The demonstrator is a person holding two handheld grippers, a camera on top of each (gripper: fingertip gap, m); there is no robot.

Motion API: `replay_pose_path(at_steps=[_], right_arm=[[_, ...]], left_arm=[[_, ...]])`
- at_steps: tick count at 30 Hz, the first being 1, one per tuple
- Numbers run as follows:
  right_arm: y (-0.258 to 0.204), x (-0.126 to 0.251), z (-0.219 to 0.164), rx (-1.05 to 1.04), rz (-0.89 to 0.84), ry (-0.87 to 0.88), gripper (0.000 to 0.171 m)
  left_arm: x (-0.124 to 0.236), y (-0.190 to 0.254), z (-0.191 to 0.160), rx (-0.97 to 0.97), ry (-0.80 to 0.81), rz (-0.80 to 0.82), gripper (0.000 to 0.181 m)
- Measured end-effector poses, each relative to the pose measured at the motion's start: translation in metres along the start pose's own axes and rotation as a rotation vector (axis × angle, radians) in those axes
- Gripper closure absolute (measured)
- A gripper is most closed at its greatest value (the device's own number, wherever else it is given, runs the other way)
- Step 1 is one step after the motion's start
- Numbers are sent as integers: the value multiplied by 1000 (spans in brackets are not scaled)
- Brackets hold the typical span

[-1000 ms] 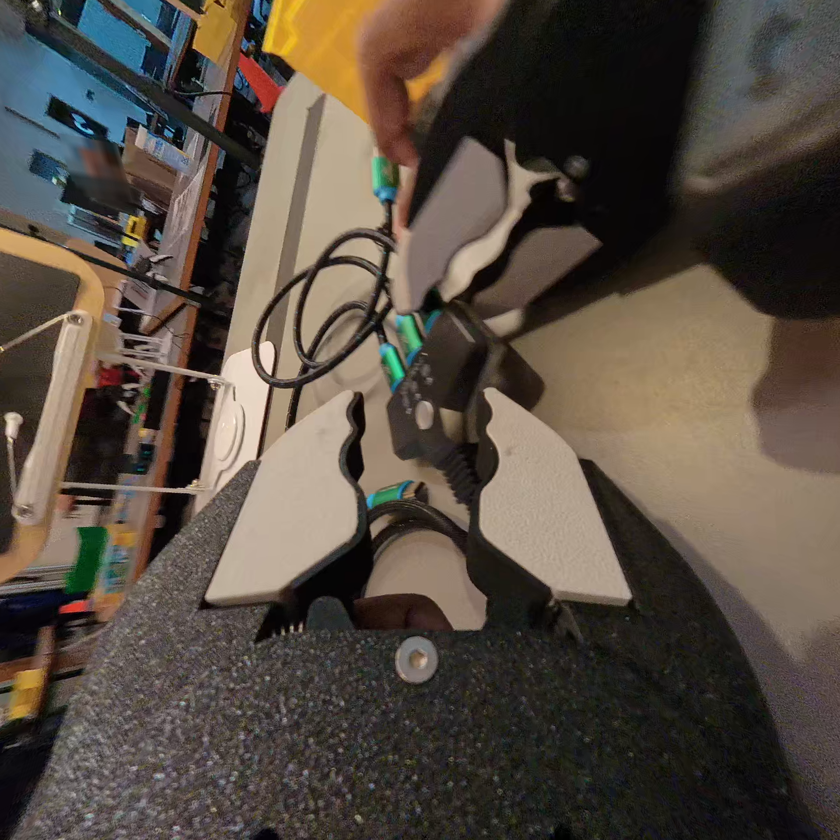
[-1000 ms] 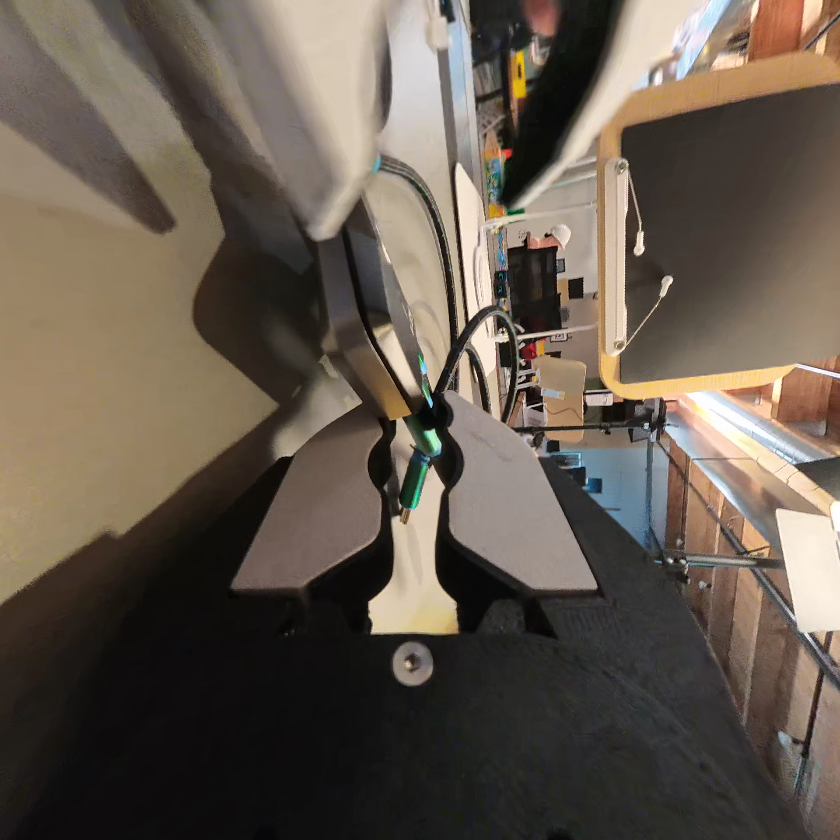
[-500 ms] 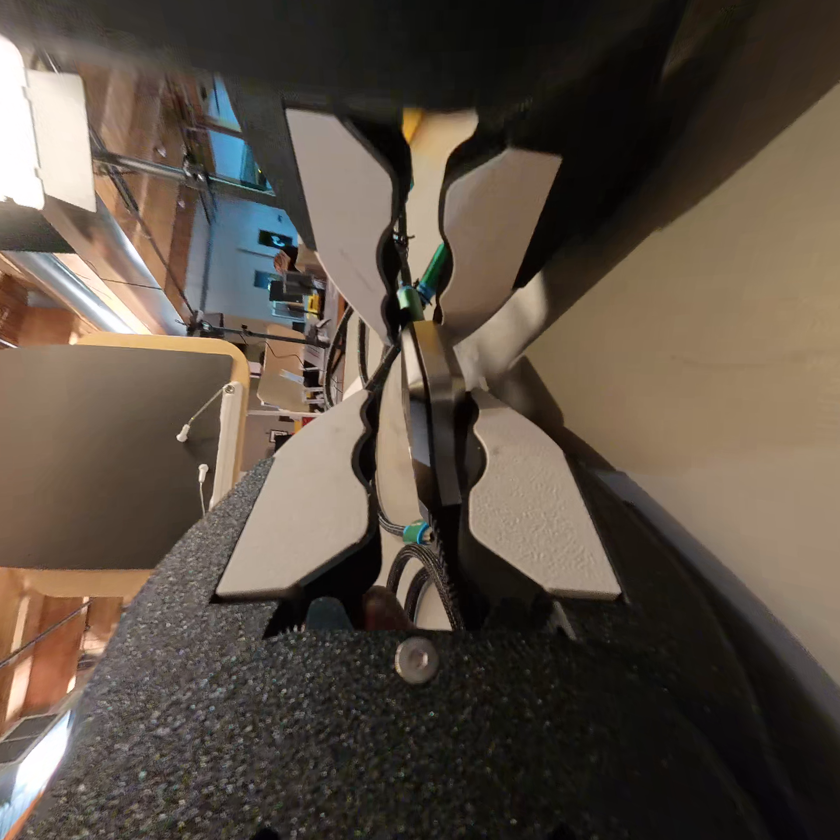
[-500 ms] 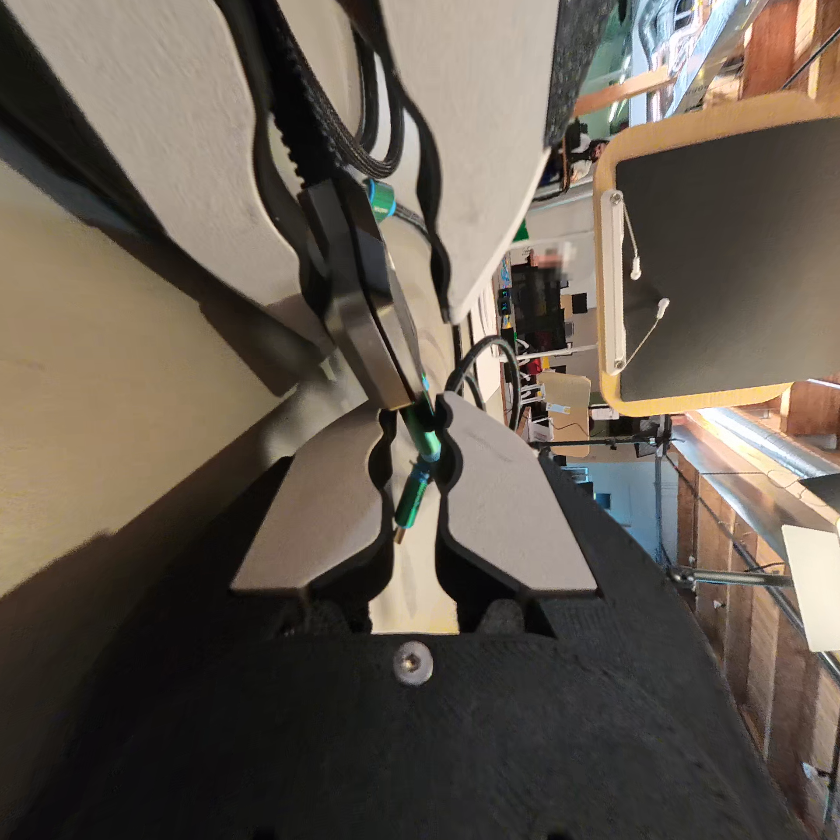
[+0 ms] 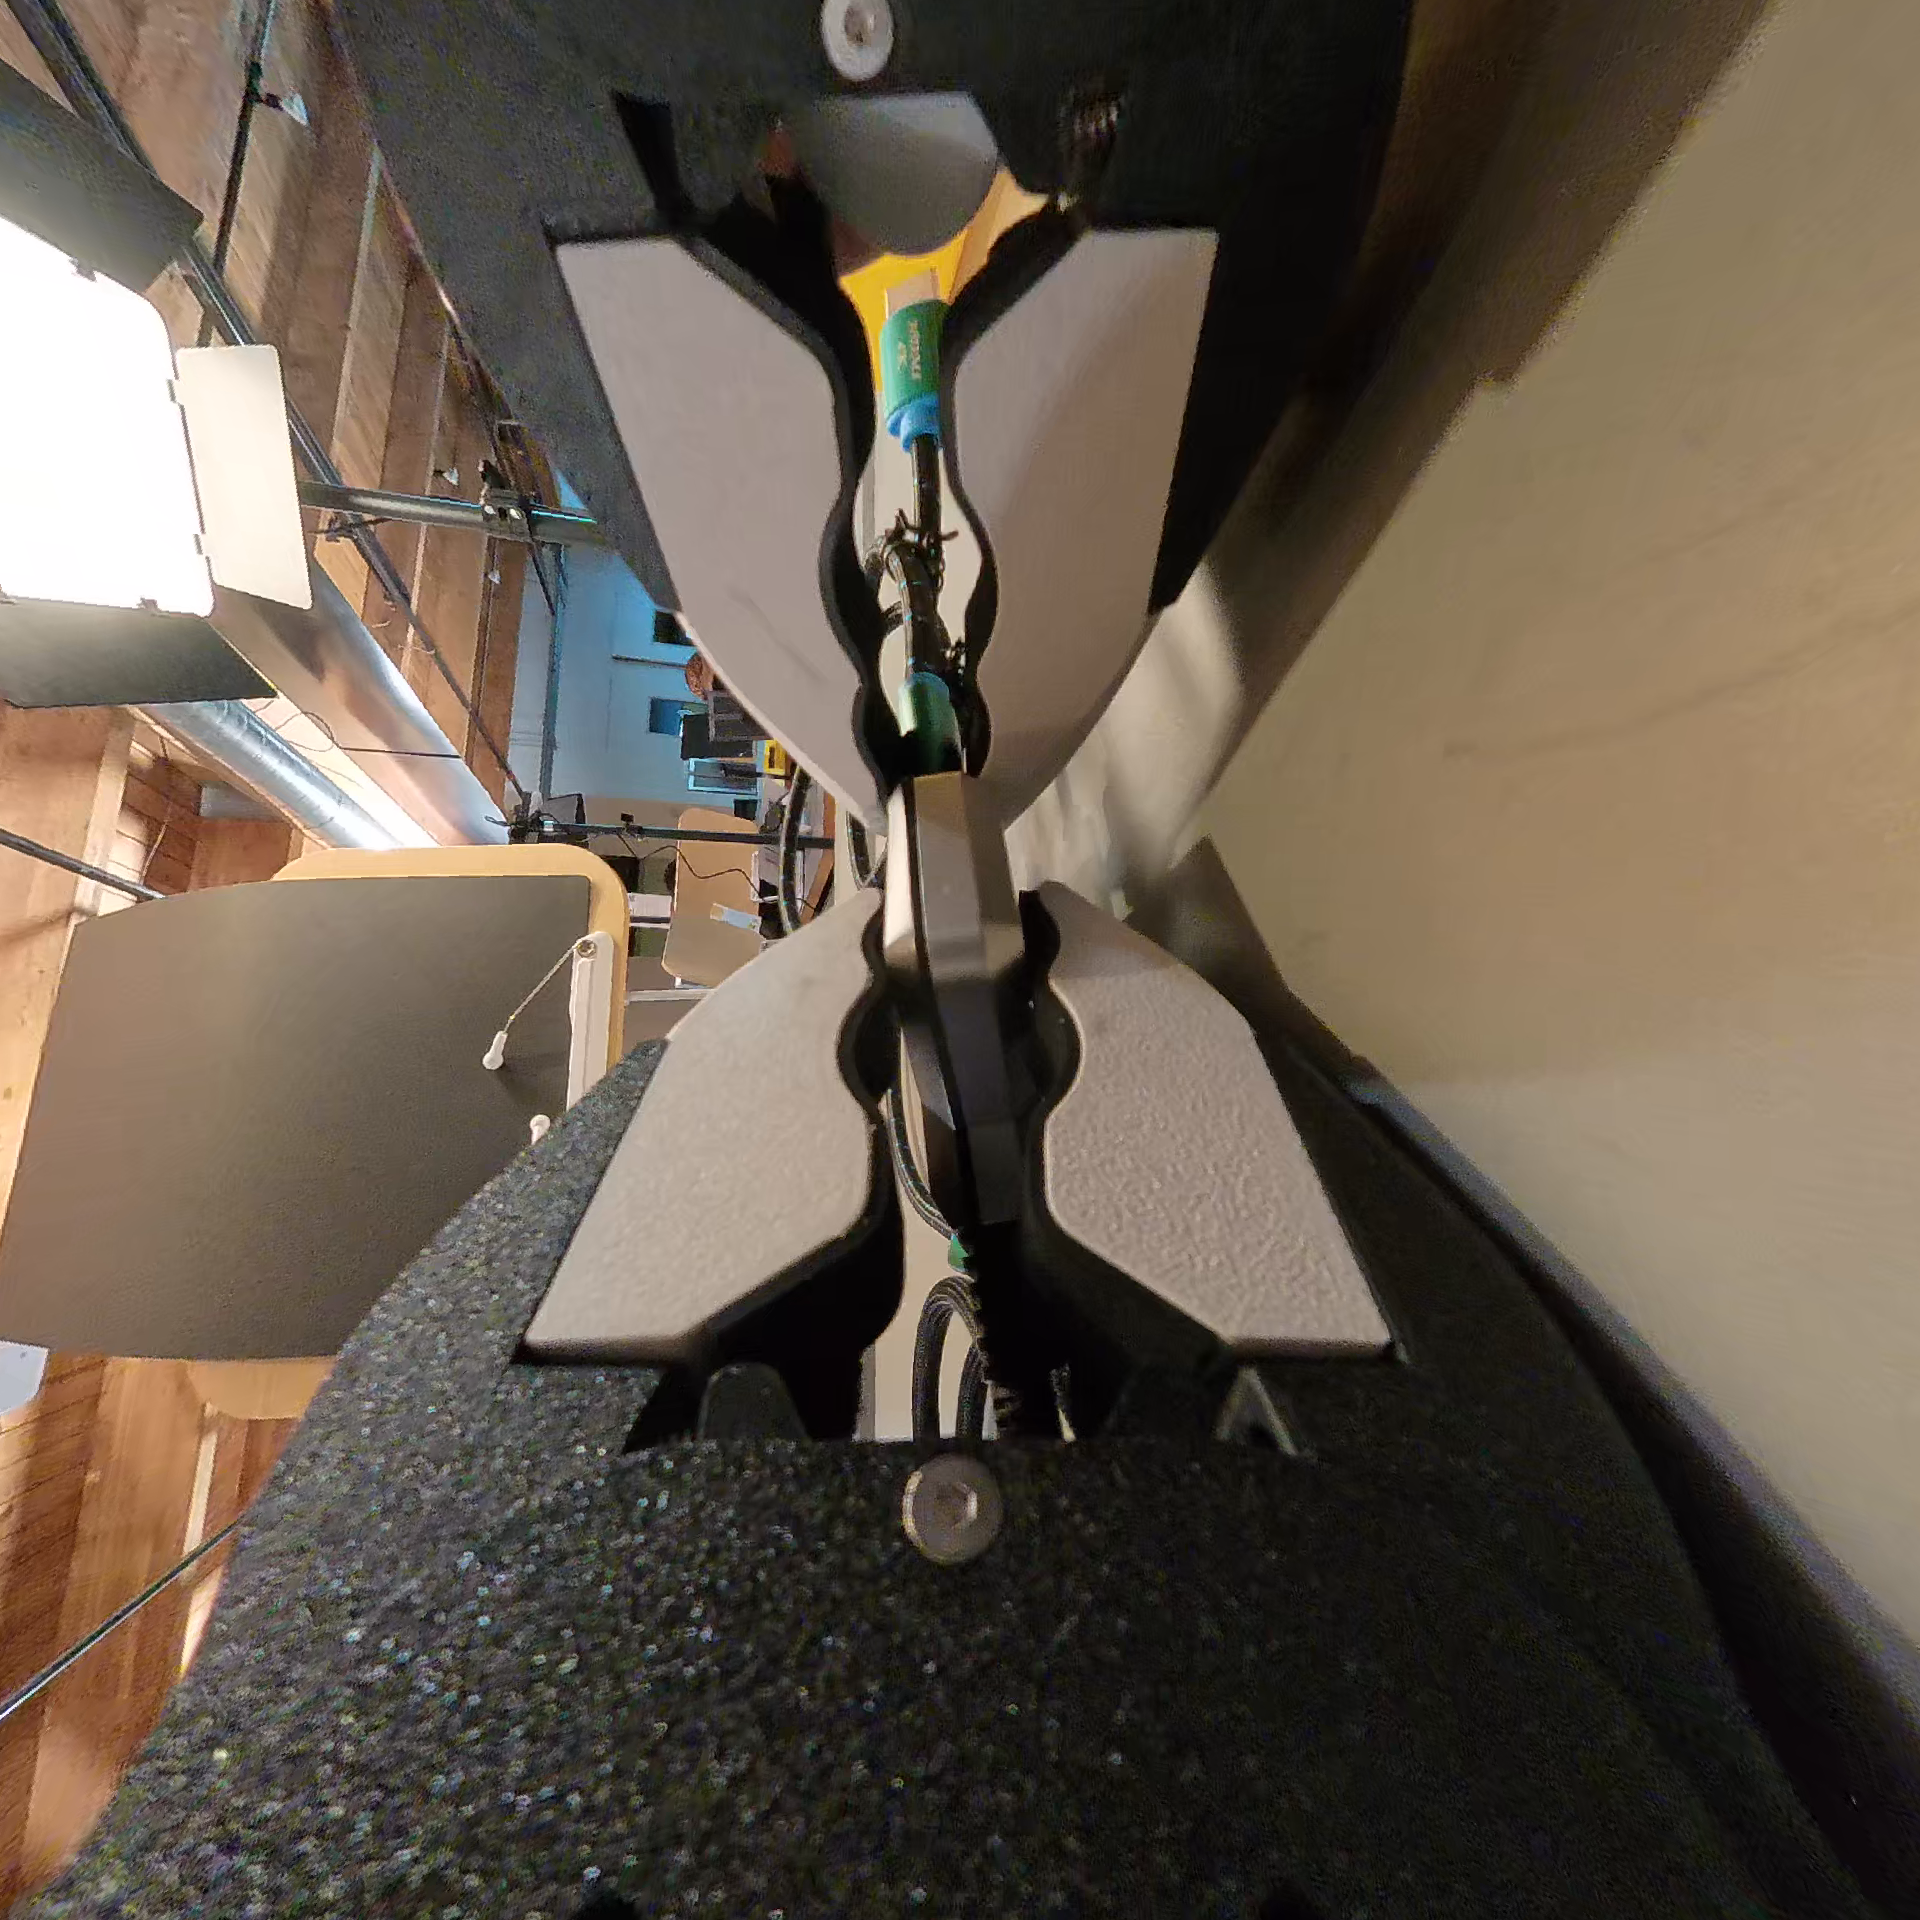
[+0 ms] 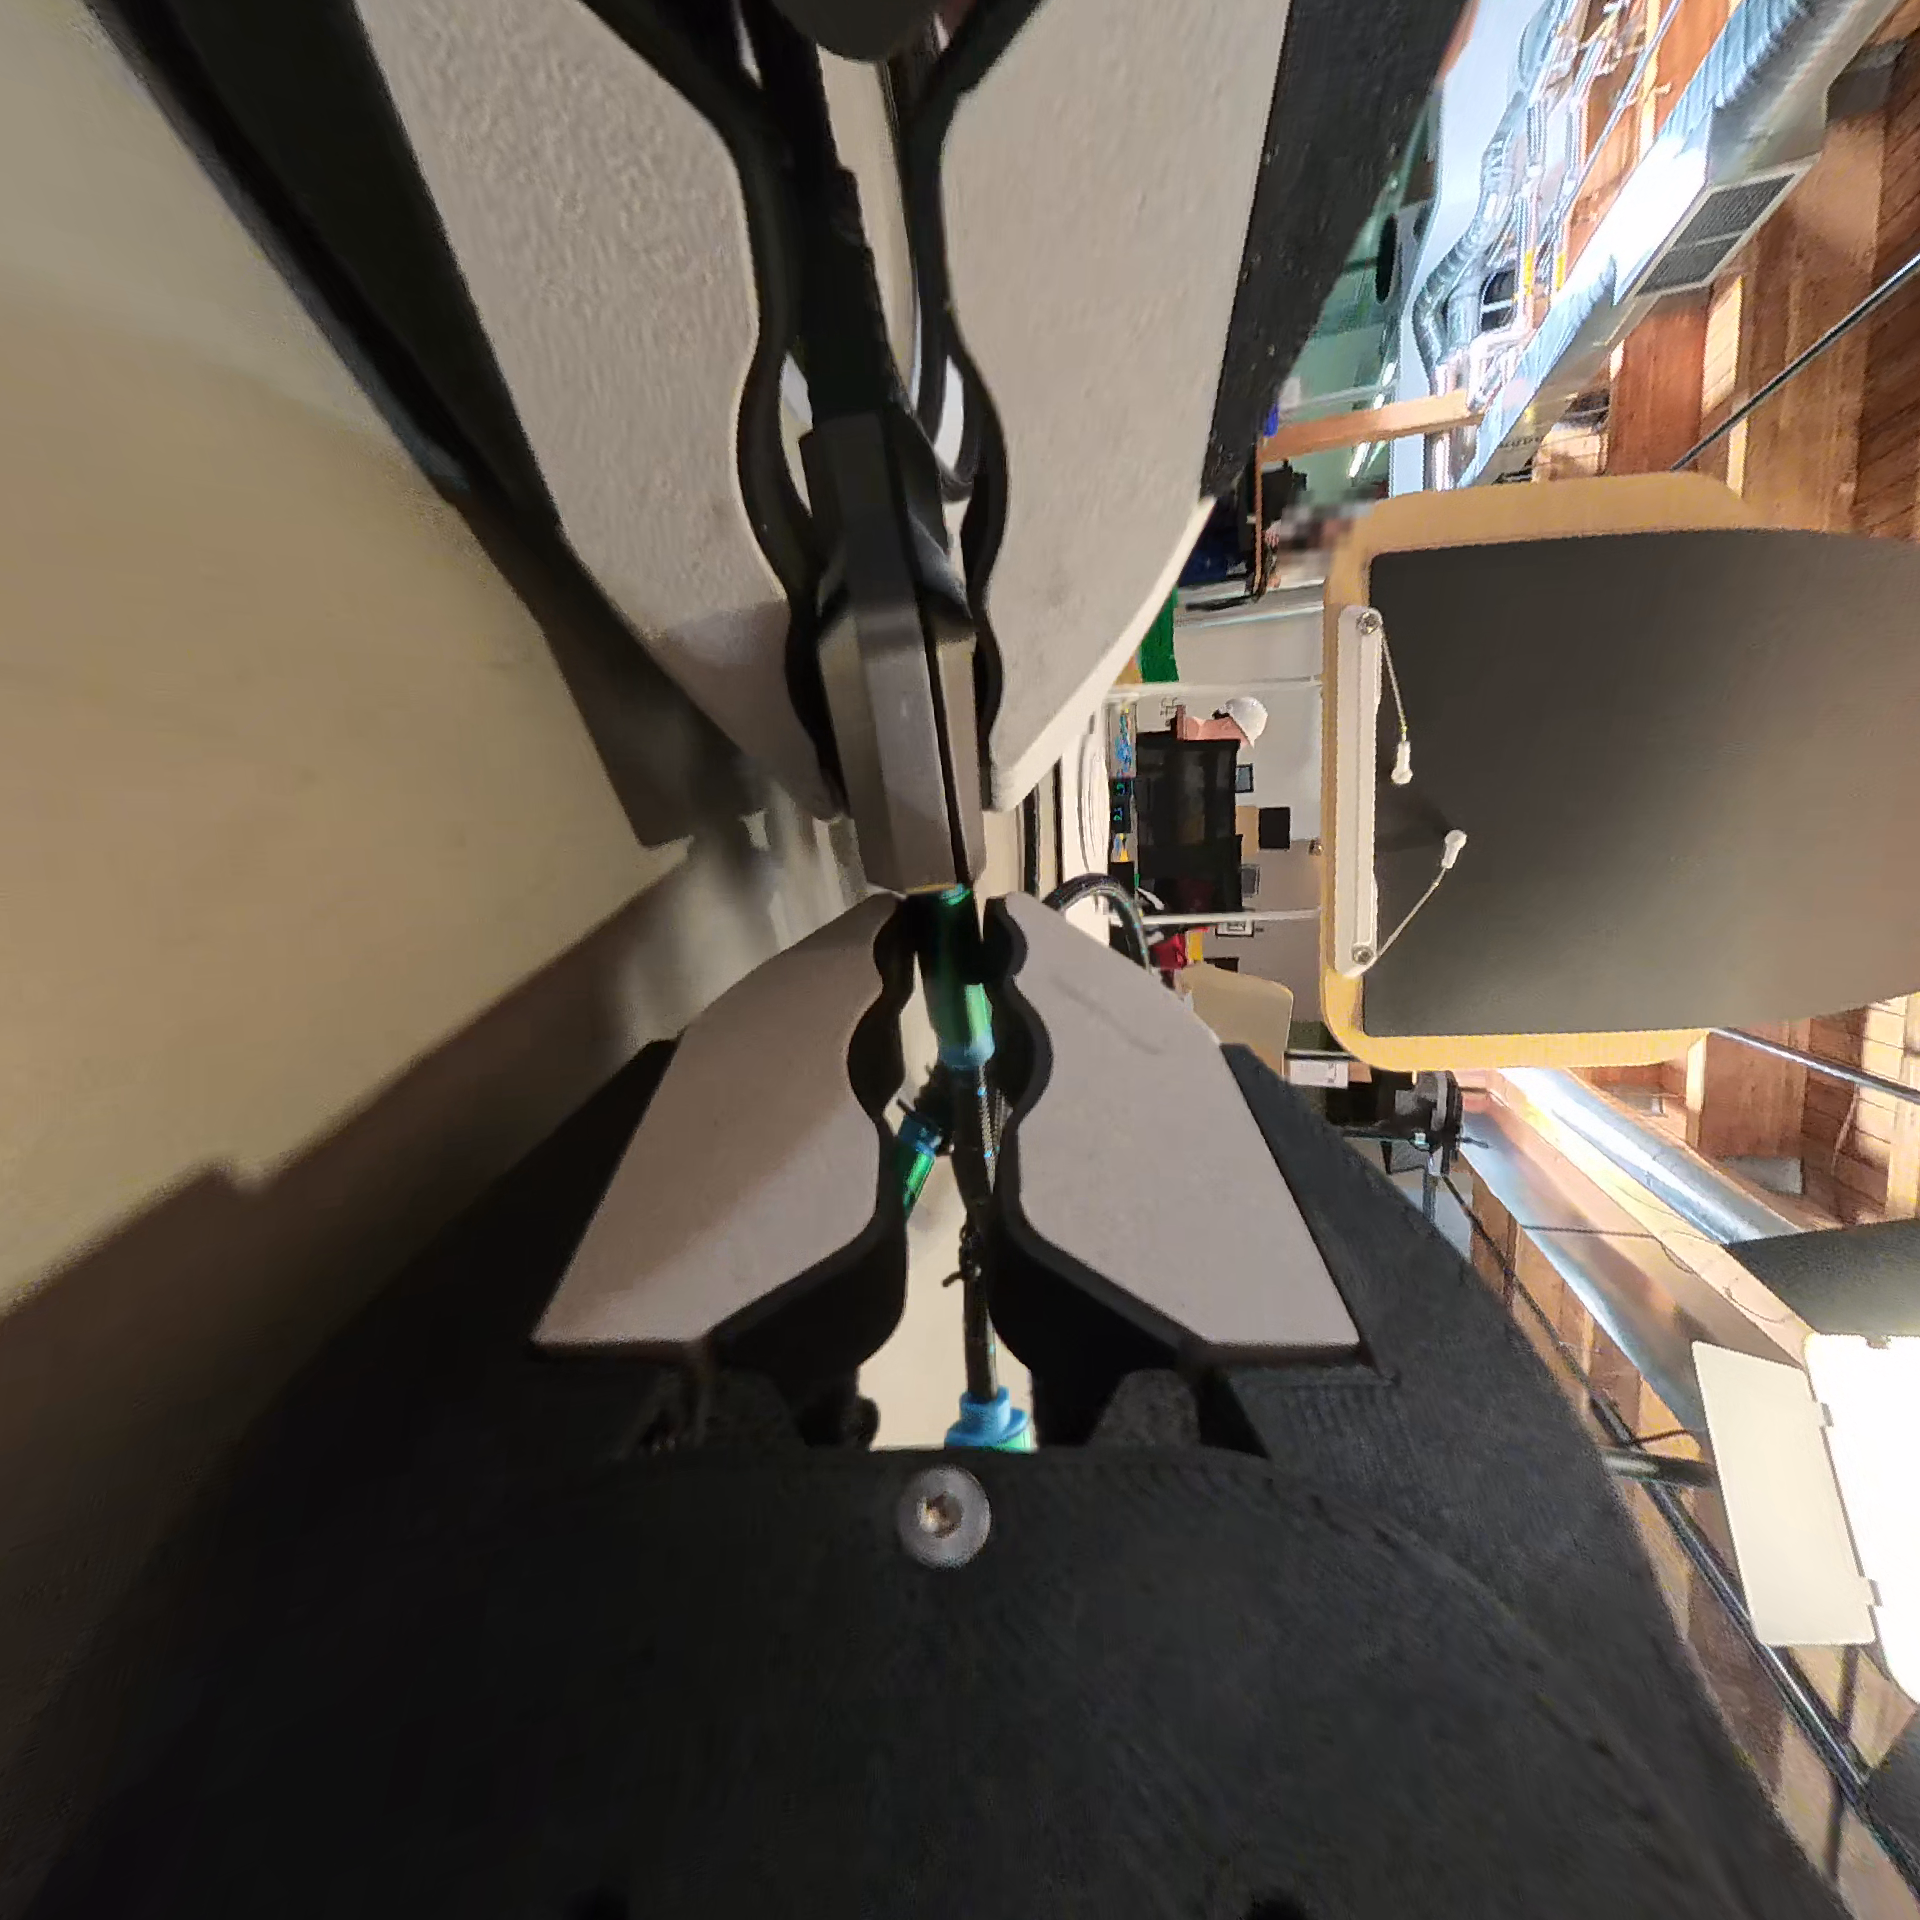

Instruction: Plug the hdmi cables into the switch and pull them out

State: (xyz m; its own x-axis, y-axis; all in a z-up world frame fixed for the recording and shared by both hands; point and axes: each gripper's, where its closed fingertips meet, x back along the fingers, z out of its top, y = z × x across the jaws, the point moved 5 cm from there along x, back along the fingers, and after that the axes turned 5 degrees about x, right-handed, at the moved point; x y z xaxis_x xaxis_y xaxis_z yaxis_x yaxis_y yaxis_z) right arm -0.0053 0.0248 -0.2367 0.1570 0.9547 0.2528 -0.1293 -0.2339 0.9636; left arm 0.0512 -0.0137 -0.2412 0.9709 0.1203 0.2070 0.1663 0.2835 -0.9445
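Note:
The views are turned sideways and the two grippers face each other tip to tip. My left gripper [image 5: 951, 925] is shut on the black switch [image 5: 951, 883], seen edge-on and held off the beige table [image 5: 1558, 727]. My right gripper [image 6: 948, 920] is shut on a green HDMI plug [image 6: 954, 971]. The plug's front end meets the end of the switch [image 6: 899, 727]; how deep it sits is hidden. In the left wrist view the right gripper [image 5: 925, 758] comes in from the top around that plug [image 5: 930, 727]. A second green plug [image 5: 912, 353] hangs behind on its black braided cable.
Loops of black cable [image 6: 1101, 904] lie on the table behind the grippers. A black panel with a wooden rim [image 6: 1662, 779] stands beyond the table, also seen in the left wrist view [image 5: 312, 1091]. A bright studio light [image 5: 104, 468] hangs near it. Left and right tips are no more than a few centimetres apart.
My left gripper has closed on the switch and raised it off the table. Both grippers have turned toward each other, and the green plug now lines up with and meets the switch's end.

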Motion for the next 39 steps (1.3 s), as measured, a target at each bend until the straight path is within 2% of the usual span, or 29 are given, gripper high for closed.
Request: replay_pose_path(at_steps=[17, 26, 28, 30, 33, 39], right_arm=[[-6, 8, 10, -41, -17, 127, 158], [-8, 11, 9, -49, -1, 120, 159], [-5, 10, -18, -104, 10, 27, 159], [-2, 14, -33, -131, 1, 16, 159], [-7, 14, -17, -60, -4, 37, 159], [12, 23, -22, -38, -93, 12, 159]], left_arm=[[16, 4, -5, -19, 55, -19, 158], [22, 5, -6, -15, 63, -33, 159], [30, 0, -31, 5, -28, -7, 159], [44, -4, -51, 17, -72, 22, 160], [41, -3, -47, -27, -98, 36, 160], [41, -8, -55, 13, -109, 27, 160]])
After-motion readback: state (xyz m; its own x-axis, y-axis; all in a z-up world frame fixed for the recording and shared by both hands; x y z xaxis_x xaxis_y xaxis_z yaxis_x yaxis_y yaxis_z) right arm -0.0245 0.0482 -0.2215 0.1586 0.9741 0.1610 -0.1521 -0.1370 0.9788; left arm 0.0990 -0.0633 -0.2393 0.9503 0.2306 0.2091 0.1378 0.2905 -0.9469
